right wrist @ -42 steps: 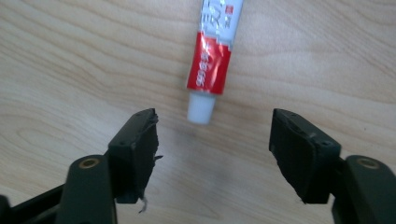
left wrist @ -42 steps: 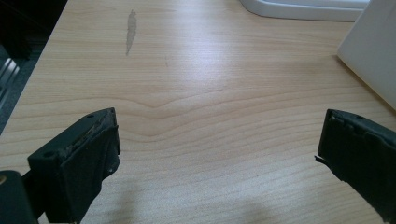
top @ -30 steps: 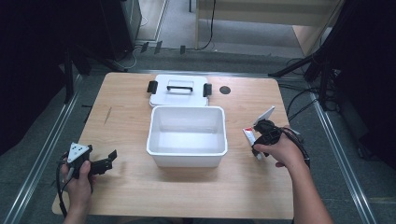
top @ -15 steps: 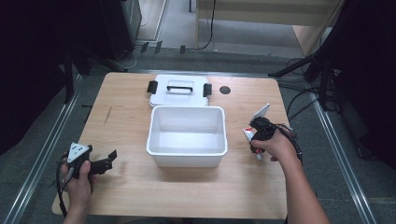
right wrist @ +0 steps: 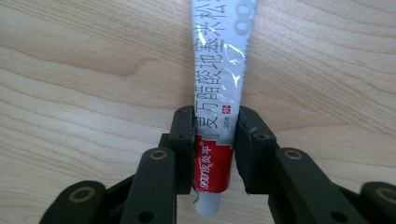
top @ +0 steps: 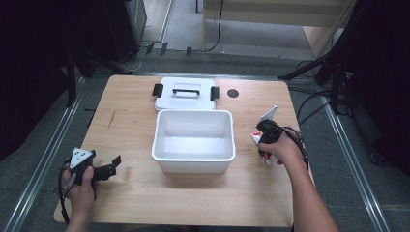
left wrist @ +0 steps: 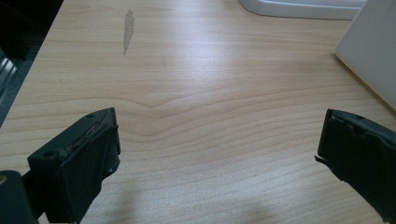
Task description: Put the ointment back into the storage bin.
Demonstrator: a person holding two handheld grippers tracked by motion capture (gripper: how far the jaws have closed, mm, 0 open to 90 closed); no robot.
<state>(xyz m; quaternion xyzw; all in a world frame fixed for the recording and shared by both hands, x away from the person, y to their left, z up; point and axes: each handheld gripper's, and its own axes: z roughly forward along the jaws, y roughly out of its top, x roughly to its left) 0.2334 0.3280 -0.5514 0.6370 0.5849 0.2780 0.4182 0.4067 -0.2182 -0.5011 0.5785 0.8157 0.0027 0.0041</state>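
On the wooden table (top: 125, 121), the right gripper (right wrist: 215, 140), its jaws just closed, clamps a small silver-and-red ointment tube (right wrist: 217, 116) lying right of the white plastic bin (top: 193, 140). The left gripper (left wrist: 219, 149) rests near the table's left front corner, jaws wide apart on nothing.

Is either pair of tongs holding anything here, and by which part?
The right tongs clamp a tube of ointment across its width, near the red band; the left tongs are open and hold nothing.

The ointment tube (right wrist: 216, 140) carried Chinese print, "999" at its far end, "30" on the silver part, and "999皮炎平" on its red band.
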